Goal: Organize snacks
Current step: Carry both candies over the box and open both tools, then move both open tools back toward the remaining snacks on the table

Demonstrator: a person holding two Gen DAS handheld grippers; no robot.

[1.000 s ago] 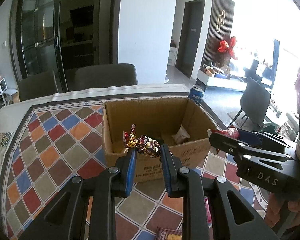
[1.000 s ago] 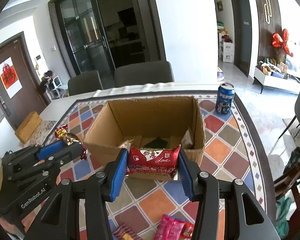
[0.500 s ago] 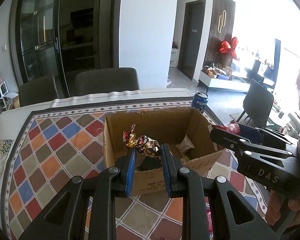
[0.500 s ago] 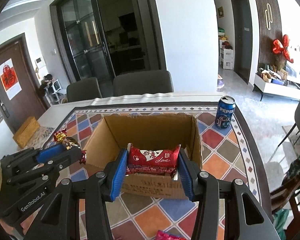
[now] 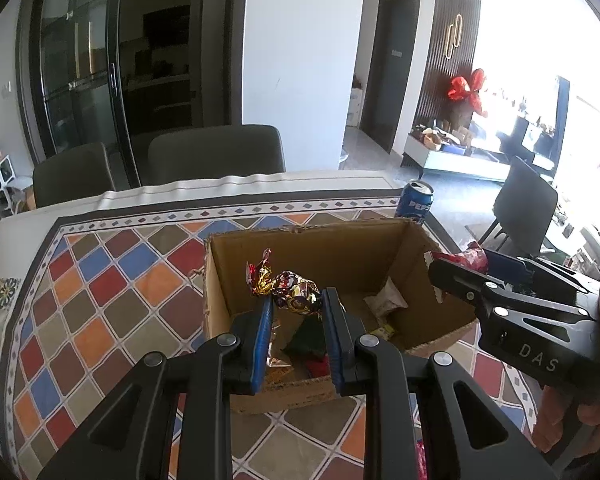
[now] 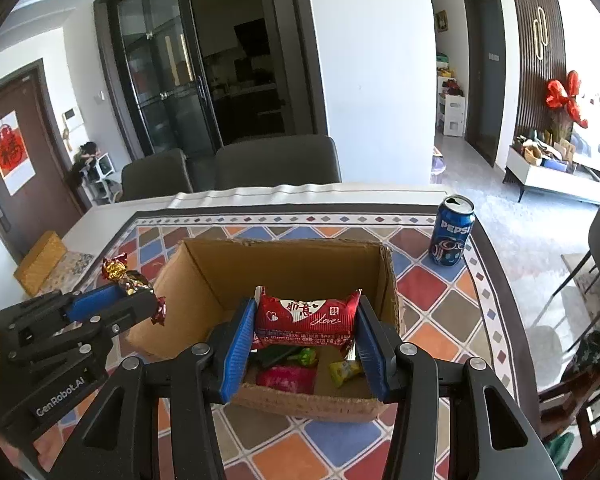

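The left gripper [image 5: 296, 312] is clamping a foil-wrapped candy [image 5: 290, 290] between its blue finger pads, with one twisted wrapper end sticking out to the left of the fingers. The gripper is hovering above the open cardboard box [image 5: 340, 252], which is sitting directly below and ahead of its fingertips.

The right gripper [image 6: 306, 332] is gripping a red snack packet [image 6: 306, 318] crosswise between its pads, holding it over the near part of the same box [image 6: 284, 264]. Below the packet, loose snacks are lying on the box floor, including a pink packet [image 6: 286, 378] and a yellow-green candy [image 6: 345, 370].

A Pepsi can [image 6: 451, 230] is standing upright ahead and to the right of the right gripper, beyond the box's far right corner. The box is resting on a patterned tablecloth [image 6: 424, 284].
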